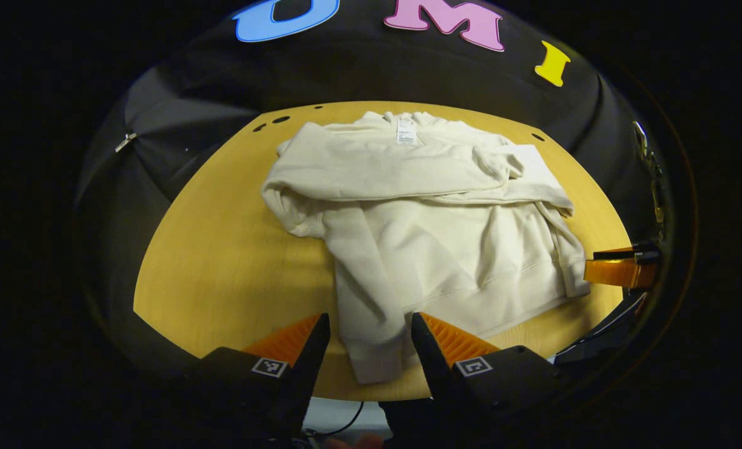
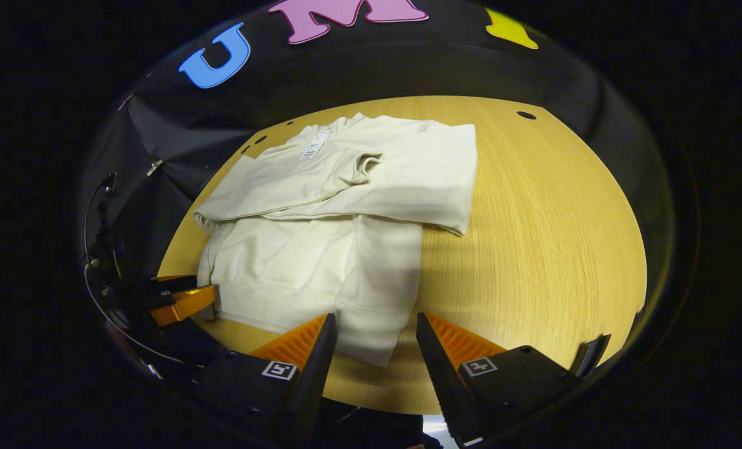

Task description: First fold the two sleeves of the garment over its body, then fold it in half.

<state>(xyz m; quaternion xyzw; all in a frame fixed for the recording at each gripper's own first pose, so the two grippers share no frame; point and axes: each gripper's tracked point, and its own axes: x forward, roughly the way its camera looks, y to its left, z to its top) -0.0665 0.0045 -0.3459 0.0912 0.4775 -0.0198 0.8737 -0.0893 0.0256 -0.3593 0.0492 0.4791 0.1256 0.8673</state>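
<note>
Garment [image 1: 421, 212] sleeves folded; table [image 2: 552, 237] bare beside it.

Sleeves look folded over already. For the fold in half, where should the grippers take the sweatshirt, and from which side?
Judging by its pose: grip the hem of the sweatshirt, the edge nearest both grippers, one corner each. The left gripper and right gripper are both open and face it from the near table edge. The collar lies at the far end, so lifting the hem carries it over.

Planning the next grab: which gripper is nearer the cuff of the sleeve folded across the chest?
Right, it seems. The right gripper has the cuff almost straight ahead; from the left gripper it lies ahead and well off to the right.
</note>
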